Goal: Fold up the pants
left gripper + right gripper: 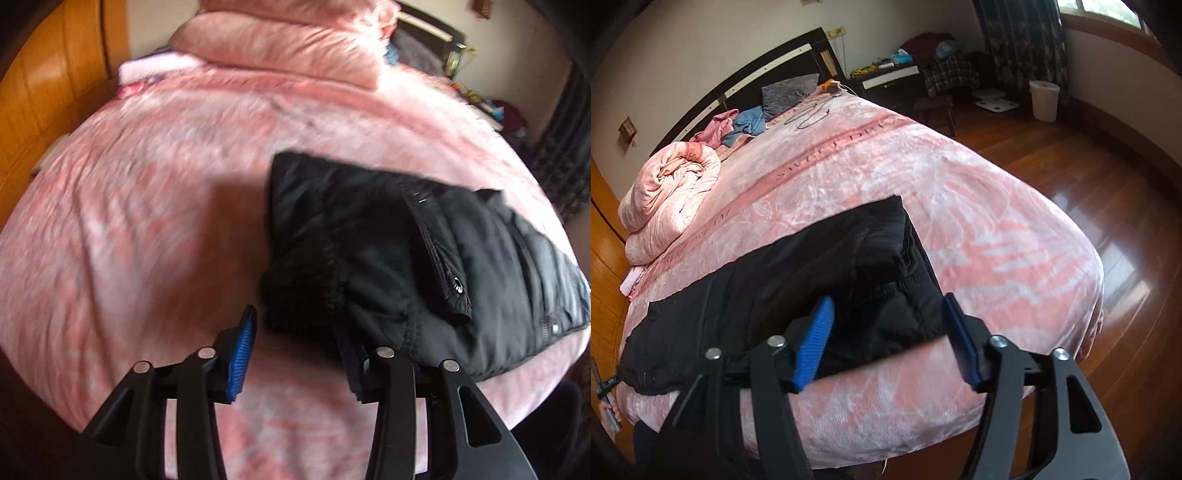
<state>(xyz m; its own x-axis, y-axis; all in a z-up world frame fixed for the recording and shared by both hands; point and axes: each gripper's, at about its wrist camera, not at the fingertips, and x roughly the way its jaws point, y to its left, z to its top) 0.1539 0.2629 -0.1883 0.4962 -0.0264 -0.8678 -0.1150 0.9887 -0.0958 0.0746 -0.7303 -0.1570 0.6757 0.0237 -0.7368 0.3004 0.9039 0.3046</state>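
Observation:
Black padded pants (388, 251) lie folded in a thick bundle on the pink bed cover (147, 221), near the bed's front edge. In the right wrist view the pants (798, 280) stretch from the left edge toward the middle. My left gripper (295, 332) is open, its fingers straddling the bundle's near corner; nothing is clamped. My right gripper (886, 325) is open just in front of the bundle's right end, holding nothing.
A rolled pink quilt (665, 199) lies at the bed's far left, pillows and clothes (753, 118) by the headboard. A wooden wardrobe (48, 92) stands left. Shiny wood floor (1108, 184), a stool (934, 107) and a white bin (1043, 99) are to the right.

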